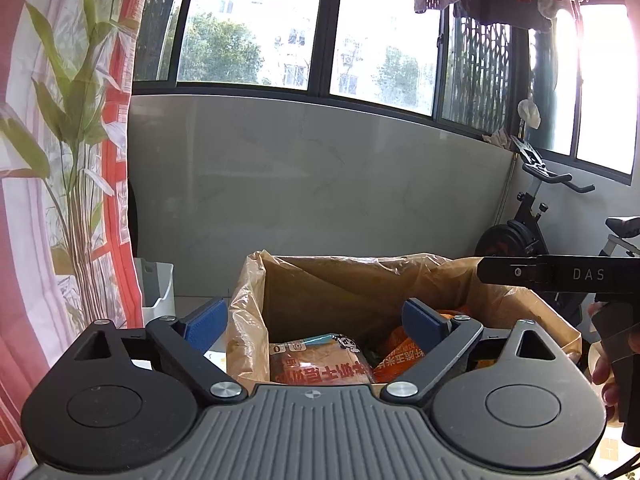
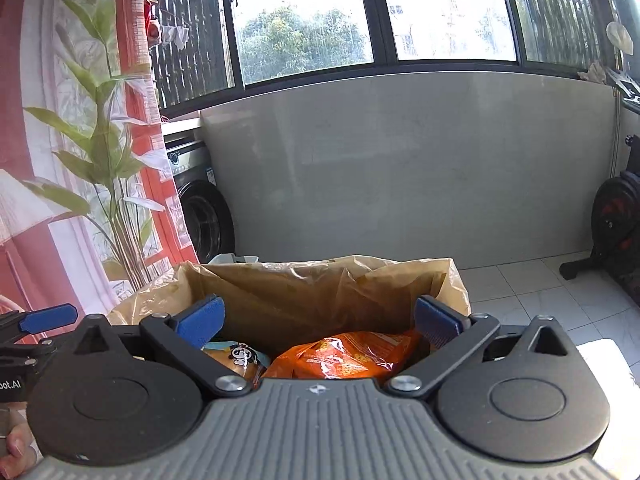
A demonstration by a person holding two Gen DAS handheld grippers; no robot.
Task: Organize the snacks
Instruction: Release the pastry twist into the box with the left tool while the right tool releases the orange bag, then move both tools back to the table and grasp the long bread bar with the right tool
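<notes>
The right gripper [image 2: 318,320] hangs over a box lined with a brown plastic bag [image 2: 320,280]. Its 2 blue pads [image 2: 202,320] stand wide apart with nothing held between them. Down in the box lies an orange snack bag [image 2: 352,354]. Just beside it, on the left, is a snack pack with a little cartoon panda [image 2: 240,356]. At the left edge, the other gripper's blue tip [image 2: 50,317] pokes in. Behind the box are a grey wall [image 2: 400,160], a leafy green plant [image 2: 108,140] and a washing machine [image 2: 204,208].

Lined box [image 2: 448,280] open on top, snack packets [image 2: 344,354] filling bottom
</notes>
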